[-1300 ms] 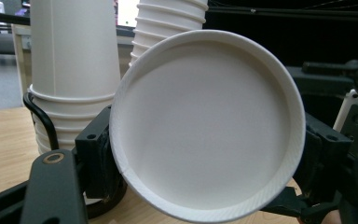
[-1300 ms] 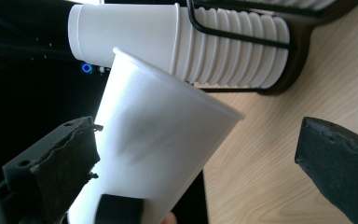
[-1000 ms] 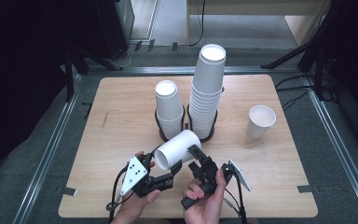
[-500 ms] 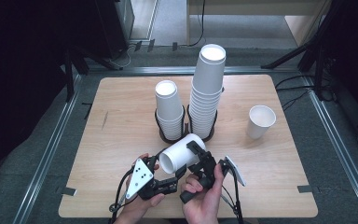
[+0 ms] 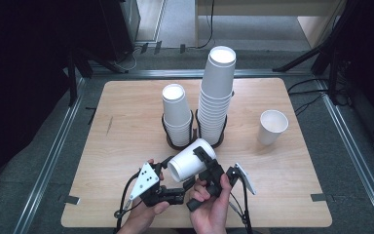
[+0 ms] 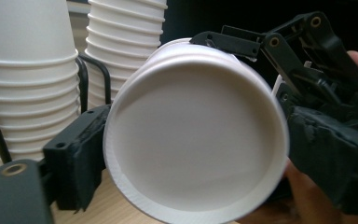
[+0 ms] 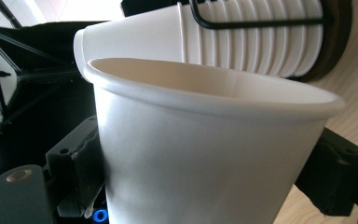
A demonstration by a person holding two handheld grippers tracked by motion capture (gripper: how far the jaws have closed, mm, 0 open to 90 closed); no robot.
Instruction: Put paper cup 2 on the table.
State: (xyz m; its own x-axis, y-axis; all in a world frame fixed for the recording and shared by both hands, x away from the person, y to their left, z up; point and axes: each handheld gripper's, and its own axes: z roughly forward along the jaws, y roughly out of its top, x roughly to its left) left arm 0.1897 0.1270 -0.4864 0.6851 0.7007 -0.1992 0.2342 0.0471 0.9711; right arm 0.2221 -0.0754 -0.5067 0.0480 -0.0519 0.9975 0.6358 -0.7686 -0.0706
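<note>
At the bottom centre of the high view, the right gripper (image 5: 205, 163) has just been closing and now pinches the white paper cup (image 5: 191, 163) across its wall. The left gripper (image 5: 168, 168) has just been opening; its jaws stand spread at either side of the cup's base (whether they touch, I cannot tell). The cup lies tilted, base toward the lower left, plain and undented. Further up stand the short stack (image 5: 176, 114), tall stack (image 5: 215, 92) and, right, a lone cup (image 5: 271, 126).
</note>
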